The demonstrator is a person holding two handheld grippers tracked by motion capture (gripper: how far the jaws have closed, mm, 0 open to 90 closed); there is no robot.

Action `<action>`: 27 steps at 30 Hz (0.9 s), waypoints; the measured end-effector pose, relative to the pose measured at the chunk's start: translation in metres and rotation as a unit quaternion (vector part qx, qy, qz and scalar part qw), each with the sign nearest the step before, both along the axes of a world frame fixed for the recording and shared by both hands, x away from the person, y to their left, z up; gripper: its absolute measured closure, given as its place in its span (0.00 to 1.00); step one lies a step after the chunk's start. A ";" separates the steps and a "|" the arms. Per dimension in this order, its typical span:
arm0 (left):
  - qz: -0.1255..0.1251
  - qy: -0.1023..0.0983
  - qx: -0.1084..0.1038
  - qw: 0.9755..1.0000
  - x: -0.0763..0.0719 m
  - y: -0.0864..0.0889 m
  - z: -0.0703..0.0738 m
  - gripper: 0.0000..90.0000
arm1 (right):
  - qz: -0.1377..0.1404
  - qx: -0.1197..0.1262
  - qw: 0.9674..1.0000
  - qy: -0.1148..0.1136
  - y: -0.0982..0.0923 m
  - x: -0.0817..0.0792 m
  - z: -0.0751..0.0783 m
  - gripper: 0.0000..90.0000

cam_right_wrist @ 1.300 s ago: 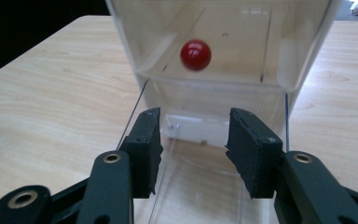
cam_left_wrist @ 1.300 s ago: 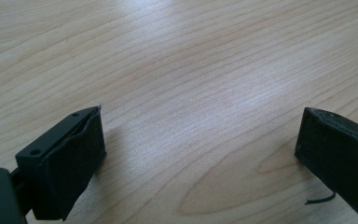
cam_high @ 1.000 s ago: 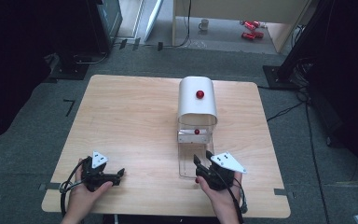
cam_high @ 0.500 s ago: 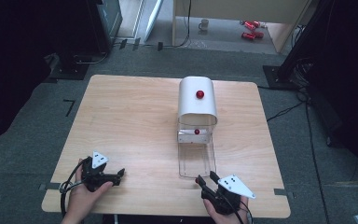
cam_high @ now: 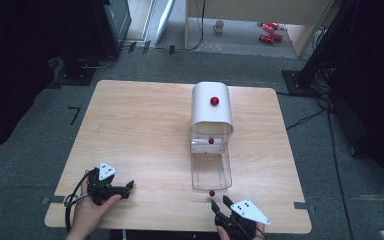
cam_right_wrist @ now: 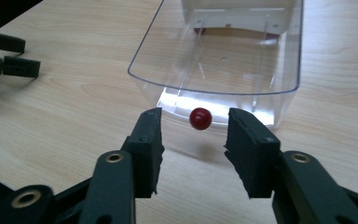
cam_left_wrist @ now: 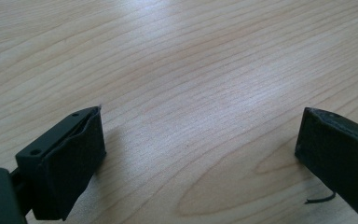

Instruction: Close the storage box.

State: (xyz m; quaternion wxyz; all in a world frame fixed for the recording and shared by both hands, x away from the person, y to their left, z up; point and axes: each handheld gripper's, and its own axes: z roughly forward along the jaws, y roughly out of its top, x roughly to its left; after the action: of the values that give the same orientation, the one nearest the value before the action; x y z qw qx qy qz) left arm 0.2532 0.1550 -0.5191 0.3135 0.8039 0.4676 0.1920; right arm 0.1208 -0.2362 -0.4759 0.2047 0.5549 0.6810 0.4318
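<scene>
A clear drawer stood pulled out of a small white cabinet, its red knob just ahead of the right gripper.

The red knob (cam_right_wrist: pixel 200 118) on the clear drawer (cam_right_wrist: pixel 223 56) front lay straight ahead of the right gripper (cam_right_wrist: pixel 193 140), in line with the gap between the jaws but beyond their tips, untouched. Those jaws had just been closing, with nothing between them, and stood partly apart. The drawer's long axis ran from the white cabinet (cam_high: pixel 211 107) toward the desk's near edge (cam_high: pixel 180 225), where the right gripper was the nearer one. The left gripper (cam_high: pixel 111 186) rested well apart by the near left corner, jaws wide over bare wood. Nothing stood between knob and jaws.
</scene>
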 end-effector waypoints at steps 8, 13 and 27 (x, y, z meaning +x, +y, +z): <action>0.000 0.001 0.000 1.000 0.000 0.000 0.000 0.01 | 0.024 -0.007 0.998 0.050 0.004 0.004 -0.007 0.69; -0.001 0.001 0.000 1.000 0.000 0.000 0.000 0.01 | 0.033 -0.007 0.996 0.078 0.003 0.008 -0.012 0.70; -0.001 0.001 -0.001 1.000 0.000 0.000 0.000 0.01 | 0.022 -0.019 0.995 0.093 0.002 0.024 -0.024 0.74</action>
State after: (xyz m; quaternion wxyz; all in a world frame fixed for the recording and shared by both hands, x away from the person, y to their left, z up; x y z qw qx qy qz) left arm 0.2530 0.1548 -0.5191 0.3139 0.8040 0.4677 0.1905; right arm 0.1446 -0.2340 -0.5000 0.1414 0.5732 0.7173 0.3700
